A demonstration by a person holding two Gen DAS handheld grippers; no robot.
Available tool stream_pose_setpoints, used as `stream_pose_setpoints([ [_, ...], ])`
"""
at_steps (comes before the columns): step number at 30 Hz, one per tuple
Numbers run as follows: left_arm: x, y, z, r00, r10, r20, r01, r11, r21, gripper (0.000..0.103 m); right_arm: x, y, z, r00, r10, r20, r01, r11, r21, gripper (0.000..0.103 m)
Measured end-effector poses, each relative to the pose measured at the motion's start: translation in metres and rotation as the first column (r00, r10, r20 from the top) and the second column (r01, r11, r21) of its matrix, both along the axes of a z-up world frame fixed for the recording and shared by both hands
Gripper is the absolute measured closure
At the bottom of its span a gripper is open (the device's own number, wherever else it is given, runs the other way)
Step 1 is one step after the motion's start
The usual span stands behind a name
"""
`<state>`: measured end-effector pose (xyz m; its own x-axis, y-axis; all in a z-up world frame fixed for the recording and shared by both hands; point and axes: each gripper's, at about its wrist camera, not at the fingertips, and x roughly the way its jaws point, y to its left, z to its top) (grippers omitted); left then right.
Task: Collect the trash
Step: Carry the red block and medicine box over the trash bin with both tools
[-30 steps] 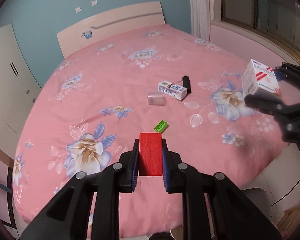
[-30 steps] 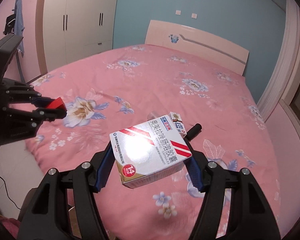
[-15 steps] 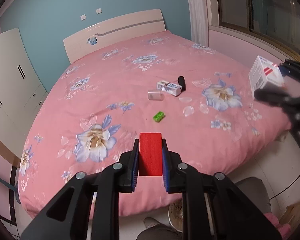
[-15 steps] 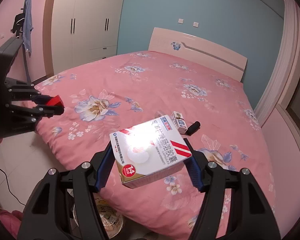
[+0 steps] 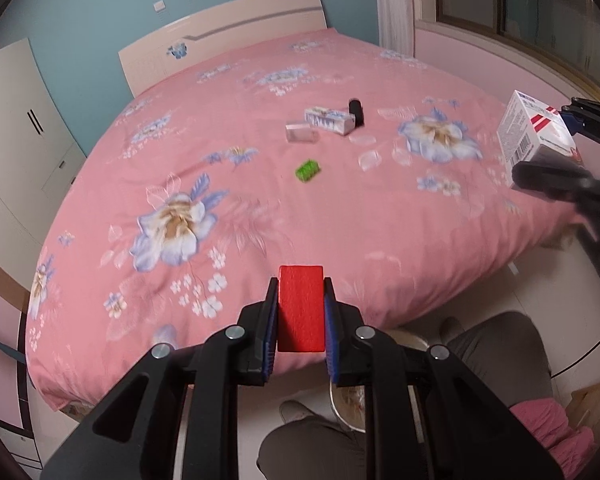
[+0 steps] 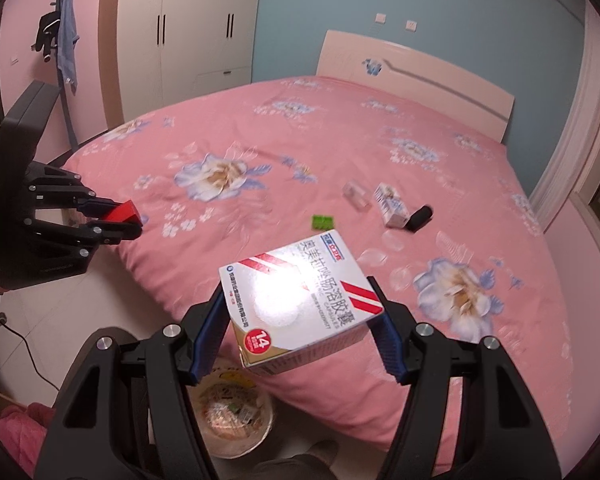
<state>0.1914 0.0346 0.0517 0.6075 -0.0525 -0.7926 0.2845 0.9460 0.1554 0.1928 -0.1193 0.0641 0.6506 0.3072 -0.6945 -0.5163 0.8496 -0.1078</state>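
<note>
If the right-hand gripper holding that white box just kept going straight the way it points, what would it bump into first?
Probably the pink bedspread near the bed's edge. The right gripper, shut on the white medicine box, points down toward it, with nothing visible between. Depth is hard to judge; the bin sits lower, below the line.

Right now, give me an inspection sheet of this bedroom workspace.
Surface: pink floral bedspread.
Job's things: red rectangular block and white medicine box with red stripes, both held; round trash bin on the floor below.
Clutter: green wrapper, small white carton, black cylinder, clear plastic piece on the bed.
Grippers: left gripper shut on block; right gripper shut on box.
Cables: black cable on floor.
Surroundings: white wardrobe, headboard.
</note>
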Motion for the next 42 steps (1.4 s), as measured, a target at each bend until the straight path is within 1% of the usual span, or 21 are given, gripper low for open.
stream_pose_setpoints([
  [4,-0.003,-0.002,-0.024,0.999,-0.009,-0.044,0.01,1.0,0.007,0.081,-0.005,0.007,-0.023,0.999,0.015,-0.048,-0.015,1.0,-0.005,0.038],
  [10,-0.006,-0.007,-0.067,0.992,-0.022,-0.128,0.023,1.0,0.006,0.081,-0.011,0.018,-0.069,0.99,0.036,-0.138,-0.04,0.999,-0.028,0.038],
  [14,-0.006,-0.008,-0.094,0.983,-0.021,-0.182,0.021,1.0,0.0,0.081,-0.012,0.023,-0.098,0.979,0.04,-0.202,-0.047,0.998,-0.029,0.038],
  [19,-0.011,-0.014,-0.131,0.965,-0.033,-0.261,0.035,0.999,0.001,0.081,-0.015,0.028,-0.133,0.962,0.05,-0.269,-0.061,0.998,-0.033,0.038],
  [24,-0.016,-0.019,-0.171,0.938,-0.037,-0.344,0.038,0.999,-0.005,0.081,-0.017,0.027,-0.173,0.935,0.04,-0.353,-0.054,0.998,-0.032,0.038],
  [30,-0.021,-0.026,-0.209,0.908,-0.047,-0.416,0.049,0.999,-0.007,0.081,-0.02,0.028,-0.217,0.899,0.029,-0.436,-0.052,0.998,-0.04,0.038],
  [35,-0.023,-0.031,-0.242,0.876,-0.056,-0.479,0.055,0.998,-0.016,0.081,-0.022,0.028,-0.251,0.864,0.026,-0.503,-0.051,0.998,-0.037,0.038],
  [42,-0.021,-0.038,-0.288,0.825,-0.053,-0.563,0.048,0.999,-0.024,0.081,-0.02,0.033,-0.3,0.805,0.013,-0.593,-0.04,0.999,-0.032,0.038],
])
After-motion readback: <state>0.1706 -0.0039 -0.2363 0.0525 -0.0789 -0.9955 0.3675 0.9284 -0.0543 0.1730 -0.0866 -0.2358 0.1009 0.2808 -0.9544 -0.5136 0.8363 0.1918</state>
